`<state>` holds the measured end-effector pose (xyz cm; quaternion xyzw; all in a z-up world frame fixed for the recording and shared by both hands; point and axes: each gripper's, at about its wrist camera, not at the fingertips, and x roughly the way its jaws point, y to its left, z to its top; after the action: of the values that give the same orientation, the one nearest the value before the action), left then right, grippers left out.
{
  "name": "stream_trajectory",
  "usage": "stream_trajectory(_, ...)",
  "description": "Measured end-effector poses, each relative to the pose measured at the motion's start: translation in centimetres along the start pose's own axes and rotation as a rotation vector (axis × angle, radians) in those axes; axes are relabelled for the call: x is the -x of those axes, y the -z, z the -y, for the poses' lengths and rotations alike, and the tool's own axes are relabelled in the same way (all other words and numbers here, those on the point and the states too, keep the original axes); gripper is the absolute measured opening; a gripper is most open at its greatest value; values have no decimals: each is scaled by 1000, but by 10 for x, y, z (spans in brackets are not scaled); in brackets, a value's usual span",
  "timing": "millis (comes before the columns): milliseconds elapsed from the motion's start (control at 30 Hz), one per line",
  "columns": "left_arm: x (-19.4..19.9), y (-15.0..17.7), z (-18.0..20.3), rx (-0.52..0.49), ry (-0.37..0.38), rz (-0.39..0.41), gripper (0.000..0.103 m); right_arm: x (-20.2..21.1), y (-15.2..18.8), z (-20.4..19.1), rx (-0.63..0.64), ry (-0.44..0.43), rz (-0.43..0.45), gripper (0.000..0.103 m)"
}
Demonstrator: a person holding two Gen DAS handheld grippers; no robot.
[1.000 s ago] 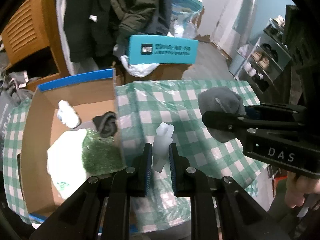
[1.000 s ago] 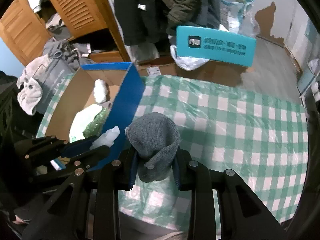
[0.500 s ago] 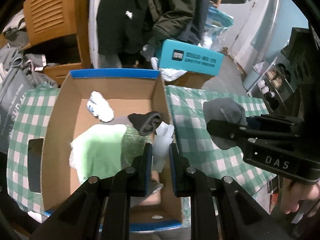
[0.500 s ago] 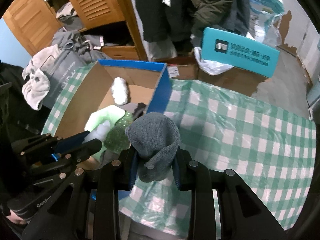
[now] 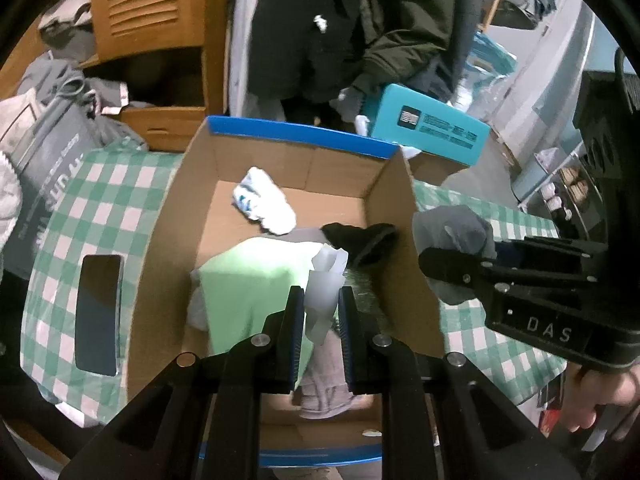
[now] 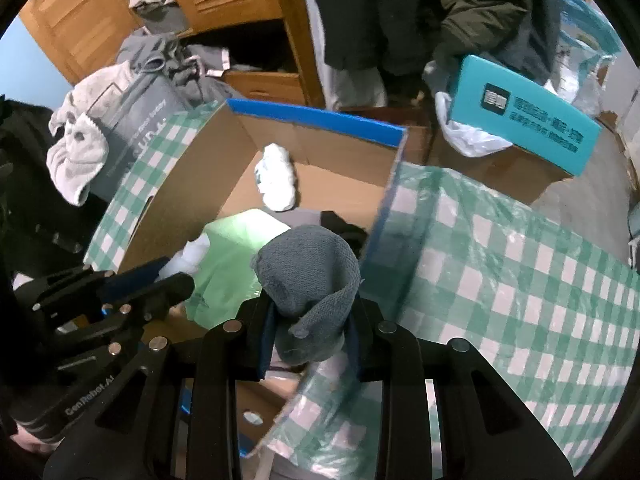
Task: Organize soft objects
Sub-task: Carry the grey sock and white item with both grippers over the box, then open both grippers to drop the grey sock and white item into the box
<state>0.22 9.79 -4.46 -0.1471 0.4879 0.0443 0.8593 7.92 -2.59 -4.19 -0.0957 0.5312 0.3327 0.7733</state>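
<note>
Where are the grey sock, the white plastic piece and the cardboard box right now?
grey sock (image 6: 308, 268): right wrist view, on its rounded toe.
white plastic piece (image 5: 325, 284): left wrist view, on its middle.
cardboard box (image 5: 392, 208): left wrist view, on its right inner wall.

grey sock (image 6: 308, 276), green-checked tablecloth (image 6: 520, 280), perhaps translucent-white bag (image 5: 326, 280)

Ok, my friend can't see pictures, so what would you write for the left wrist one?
The left gripper holds a white soft thing over an open cardboard box on a green checked tablecloth. In the box lie a light green cloth, a white bundle and something black. At the right, the right gripper holds a grey sock.
</note>
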Motion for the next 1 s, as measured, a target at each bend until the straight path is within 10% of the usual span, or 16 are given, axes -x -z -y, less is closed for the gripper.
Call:
stream_trajectory(633,12,0,-15,12,-37,4,31,-2,-6,-17,27,-13,-1,60)
stream_trajectory(1000,38,0,3,-20,-51,62,64,31,6,-9,15,49,44,70)
